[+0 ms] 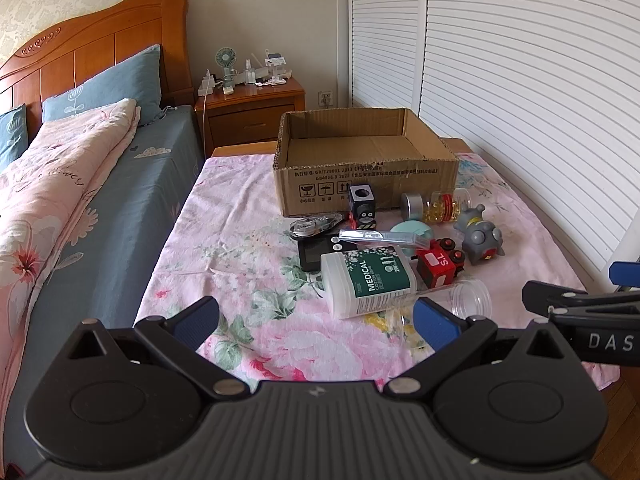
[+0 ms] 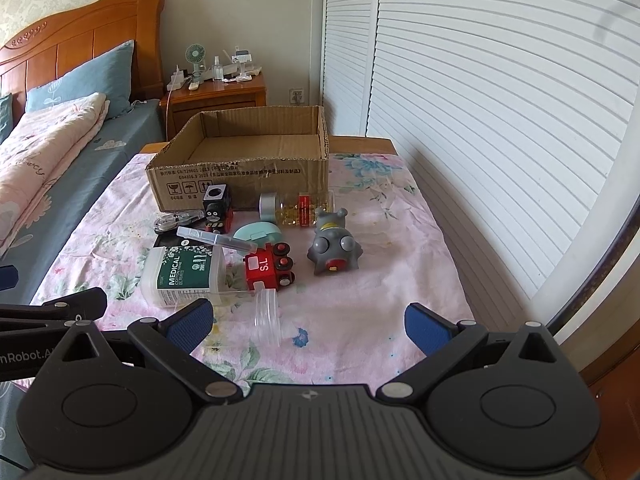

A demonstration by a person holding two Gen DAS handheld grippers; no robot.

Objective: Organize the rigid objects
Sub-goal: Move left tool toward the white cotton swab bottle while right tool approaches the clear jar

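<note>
An open cardboard box stands at the far end of a floral-covered table. In front of it lie a white "MEDICAL" cotton swab tub, a red toy train, a black toy train, a grey toy figure, a capsule bottle, a clear jar, a clear flat case, a teal case, and a tape dispenser. My left gripper and right gripper are open and empty, near the table's front edge.
A bed with pink quilt lies to the left. A wooden nightstand with a small fan stands behind. White louvred doors line the right side.
</note>
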